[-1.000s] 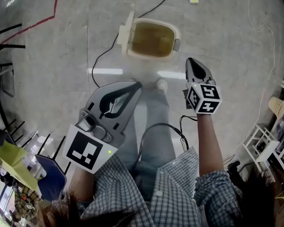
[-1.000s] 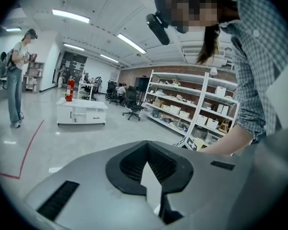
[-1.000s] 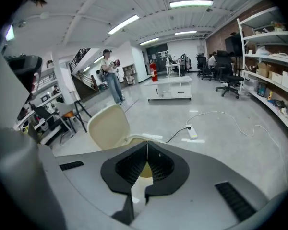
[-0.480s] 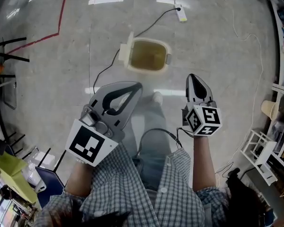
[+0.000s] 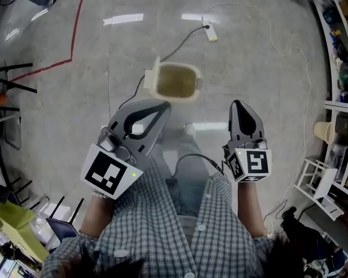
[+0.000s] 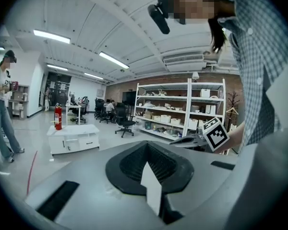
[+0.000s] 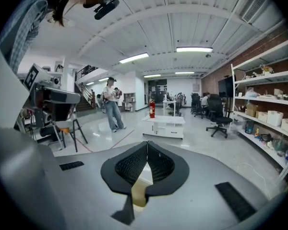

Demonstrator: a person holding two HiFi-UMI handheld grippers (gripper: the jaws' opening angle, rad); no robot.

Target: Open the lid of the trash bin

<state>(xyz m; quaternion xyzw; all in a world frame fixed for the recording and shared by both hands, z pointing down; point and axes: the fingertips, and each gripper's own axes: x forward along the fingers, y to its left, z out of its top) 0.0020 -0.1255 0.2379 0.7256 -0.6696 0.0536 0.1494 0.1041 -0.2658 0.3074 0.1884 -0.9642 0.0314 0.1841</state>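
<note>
Both grippers: left gripper (image 5: 162, 106) and right gripper (image 5: 239, 105) pressed together, holding nothing.
Trash bin (image 5: 175, 81): well apart, on floor.
Lid (image 5: 151, 79): looks up already; leave it.

The grey, black-padded left gripper (image 5: 162, 105) and right gripper (image 5: 238, 104) each bore a black-and-white marker cube (image 5: 110, 172) at its rear; behind them was a blue-checked cotton shirt (image 5: 180, 227).
</note>
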